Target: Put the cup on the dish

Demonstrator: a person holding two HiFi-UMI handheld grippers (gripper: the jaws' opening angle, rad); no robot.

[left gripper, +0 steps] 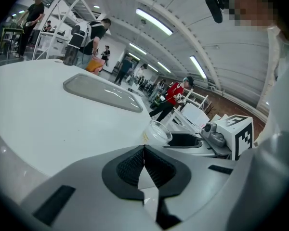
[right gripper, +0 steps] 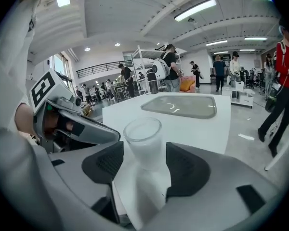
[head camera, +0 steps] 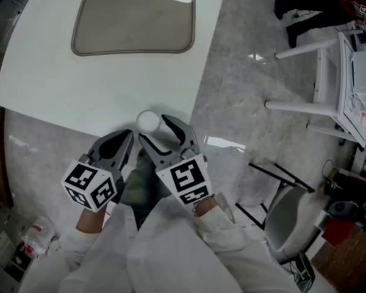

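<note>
A: Right gripper view, is the cup point(right gripper: 143, 138) gripped?
B: No. It stands on the desk point(head camera: 79, 84) between the jaws of the right tool point(right gripper: 145, 163), which are apart, with a gap on each side. Beside it the left tool point(left gripper: 144, 150) is closed on nothing.
A: So what's left?
B: Everything, I'd say: grip, lift, carry to the empty dish point(head camera: 134, 23) well ahead of both tools.

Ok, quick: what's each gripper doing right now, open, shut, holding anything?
Left gripper: jaws shut, empty.
Right gripper: jaws open, cup standing between them, not gripped.
</note>
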